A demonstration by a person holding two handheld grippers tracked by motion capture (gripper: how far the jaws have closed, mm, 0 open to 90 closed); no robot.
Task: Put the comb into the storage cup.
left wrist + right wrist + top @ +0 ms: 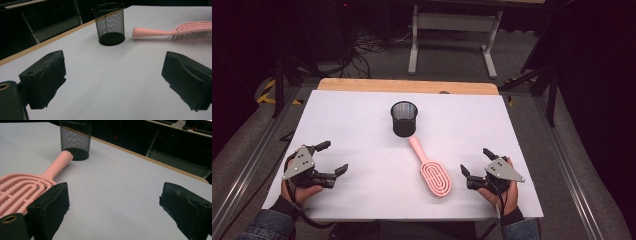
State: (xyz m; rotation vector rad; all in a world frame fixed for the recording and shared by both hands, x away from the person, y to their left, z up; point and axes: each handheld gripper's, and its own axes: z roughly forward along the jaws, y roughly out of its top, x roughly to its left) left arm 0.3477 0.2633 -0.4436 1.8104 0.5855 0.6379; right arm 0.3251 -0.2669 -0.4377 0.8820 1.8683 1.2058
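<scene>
Both tongs open, pink hairbrush unbranded

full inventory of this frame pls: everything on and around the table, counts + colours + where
hairbrush: 1, pink, lying bristles down on the sheet, handle pointing toward the cup
mesh cup: 1, black, upright on the sheet, centre, far half
sheet: 1, white, covering most of the table
table: 1, wooden, bare strip along the far edge
frame: 1, white metal legs, on the floor beyond the table
cables: several, dark, on the floor at far left
left gripper: 1, black with grey plate, near left, jaws open
right gripper: 1, black with grey plate, near right, jaws open
sleeves: 2, blue denim, bottom edge
</scene>
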